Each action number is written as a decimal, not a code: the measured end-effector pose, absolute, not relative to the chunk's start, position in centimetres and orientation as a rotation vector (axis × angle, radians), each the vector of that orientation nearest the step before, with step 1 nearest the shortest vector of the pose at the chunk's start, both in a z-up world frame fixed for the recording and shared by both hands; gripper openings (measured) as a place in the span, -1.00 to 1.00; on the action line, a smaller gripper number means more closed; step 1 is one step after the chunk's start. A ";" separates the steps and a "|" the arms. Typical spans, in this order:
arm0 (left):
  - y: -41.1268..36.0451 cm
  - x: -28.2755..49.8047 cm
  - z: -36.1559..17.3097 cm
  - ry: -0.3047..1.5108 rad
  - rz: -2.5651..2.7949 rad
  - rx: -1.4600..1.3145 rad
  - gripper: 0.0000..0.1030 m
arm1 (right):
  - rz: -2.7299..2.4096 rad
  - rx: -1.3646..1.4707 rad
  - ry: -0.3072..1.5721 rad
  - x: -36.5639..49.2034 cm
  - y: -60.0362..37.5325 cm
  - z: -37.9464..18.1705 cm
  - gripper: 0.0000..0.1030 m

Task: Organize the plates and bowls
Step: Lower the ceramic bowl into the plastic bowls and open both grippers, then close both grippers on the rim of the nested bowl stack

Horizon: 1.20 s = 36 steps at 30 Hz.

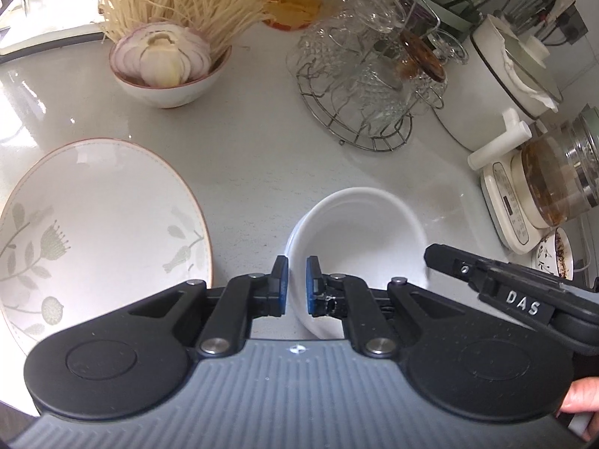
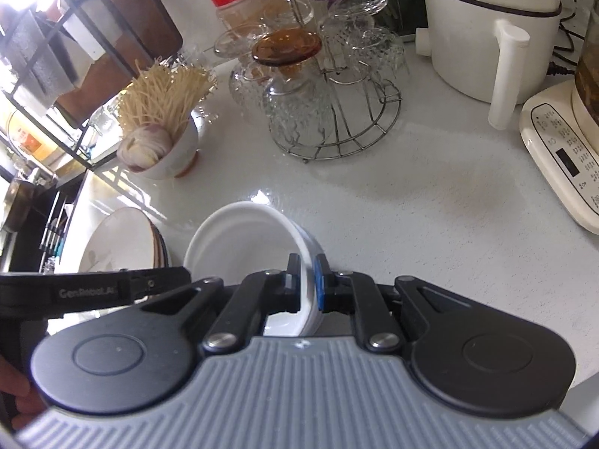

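Observation:
A plain white bowl (image 1: 359,235) sits on the pale counter, held at both sides. My left gripper (image 1: 297,275) is shut on its left rim, one pad inside and one outside. My right gripper (image 2: 308,275) is shut on its right rim (image 2: 239,247) and shows as a black arm in the left wrist view (image 1: 486,280). A large white plate with a leaf pattern (image 1: 97,224) lies to the left of the bowl; in the right wrist view it tops a short stack (image 2: 119,243).
A bowl with onion and noodles (image 1: 164,63) stands at the back left. A wire rack of upturned glasses (image 1: 370,86) is at the back middle. A white cooker (image 2: 483,33) and a kettle on its base (image 1: 543,194) are at the right.

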State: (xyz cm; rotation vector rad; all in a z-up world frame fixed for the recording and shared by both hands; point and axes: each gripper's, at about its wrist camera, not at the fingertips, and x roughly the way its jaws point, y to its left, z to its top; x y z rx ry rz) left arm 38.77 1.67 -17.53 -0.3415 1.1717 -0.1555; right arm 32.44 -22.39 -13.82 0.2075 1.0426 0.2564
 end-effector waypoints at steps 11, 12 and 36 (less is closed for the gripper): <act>2.7 38.7 -18.0 1.163 -0.115 -0.383 -0.10 | 0.279 0.289 1.047 33.7 -24.6 -14.5 -0.23; 2.8 38.7 -18.1 1.161 -0.115 -0.387 -0.04 | 0.282 0.304 1.052 33.8 -24.8 -14.6 -0.19; 2.1 38.8 -20.5 1.192 -0.070 -0.453 -0.04 | 0.321 0.445 1.220 34.0 -24.2 -20.7 -0.47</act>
